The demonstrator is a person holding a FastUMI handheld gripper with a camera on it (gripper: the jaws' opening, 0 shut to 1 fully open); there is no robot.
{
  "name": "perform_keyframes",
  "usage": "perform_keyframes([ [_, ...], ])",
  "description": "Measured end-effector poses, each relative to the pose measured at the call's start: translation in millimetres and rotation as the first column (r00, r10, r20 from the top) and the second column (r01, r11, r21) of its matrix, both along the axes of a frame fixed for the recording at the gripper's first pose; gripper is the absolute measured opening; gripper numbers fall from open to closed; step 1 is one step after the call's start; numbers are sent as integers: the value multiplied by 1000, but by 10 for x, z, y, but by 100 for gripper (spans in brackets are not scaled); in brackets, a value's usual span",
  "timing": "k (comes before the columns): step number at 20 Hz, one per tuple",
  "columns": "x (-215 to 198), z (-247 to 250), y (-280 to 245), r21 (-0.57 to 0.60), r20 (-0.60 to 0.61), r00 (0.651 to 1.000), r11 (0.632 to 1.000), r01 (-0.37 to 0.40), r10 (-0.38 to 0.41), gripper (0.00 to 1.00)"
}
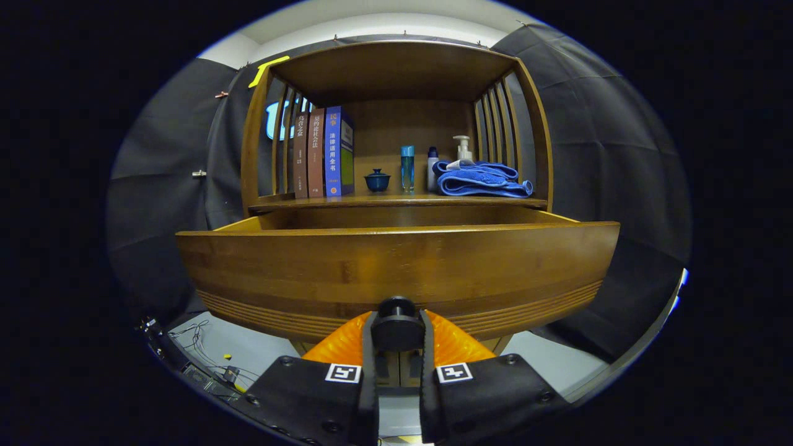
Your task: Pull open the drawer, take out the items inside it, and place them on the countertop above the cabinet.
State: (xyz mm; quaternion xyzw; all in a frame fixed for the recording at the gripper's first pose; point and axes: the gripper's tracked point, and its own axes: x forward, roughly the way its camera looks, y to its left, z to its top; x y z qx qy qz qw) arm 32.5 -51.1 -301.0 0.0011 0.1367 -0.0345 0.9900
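Between the two fingers of the gripper [397,331] sat the round black knob [396,322], and both fingers looked pressed against its sides, so the grip was closed on it. Just beyond, the drawer [396,266] stood well out of the cabinet [396,118], its curved wooden front hiding whatever lay inside from this low angle. Judging from that, a further pull risked dragging the drawer off its runners or tipping it, and a skewed pull could let the knob slip from the fingers. Higher and farther back, the countertop [396,199] already carried books [323,152], a small dark blue cup [377,180], a slim blue bottle [407,168], a pump bottle [461,148] and a folded blue towel [480,179]; setting items there carelessly might have knocked the bottles over
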Motion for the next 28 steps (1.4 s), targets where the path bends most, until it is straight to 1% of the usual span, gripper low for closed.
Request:
perform_keyframes([
  [5, -279, -26, -3, 7, -14, 1000, 1000, 7, -7, 30],
  [9, -325, -38, 5, 10, -20, 1000, 1000, 0, 0, 30],
  [12, -339, -77, 12, 15, -28, 1000, 1000, -10, 10, 48],
  [15, -423, -95, 69, 28, -55, 997, 998, -57, 59, 85],
  [16, -469, -17, 59, 30, -53, 996, 997, -65, 67, 98],
  [19, -581, 309, -11, -2, -53, 995, 996, -85, 85, 98],
  [21, -634, 703, 26, 3, -19, 992, 993, -121, 121, 98],
  [23, -602, 1128, 84, 20, 5, 989, 989, -147, 147, 98],
  [25, -491, 1373, 131, 51, -22, 985, 984, -170, 172, 97],
  [26, -422, 1484, 138, 63, -48, 984, 983, -170, 173, 98],
  [28, -257, 1590, 138, 64, -139, 973, 983, -174, 182, 97],
])
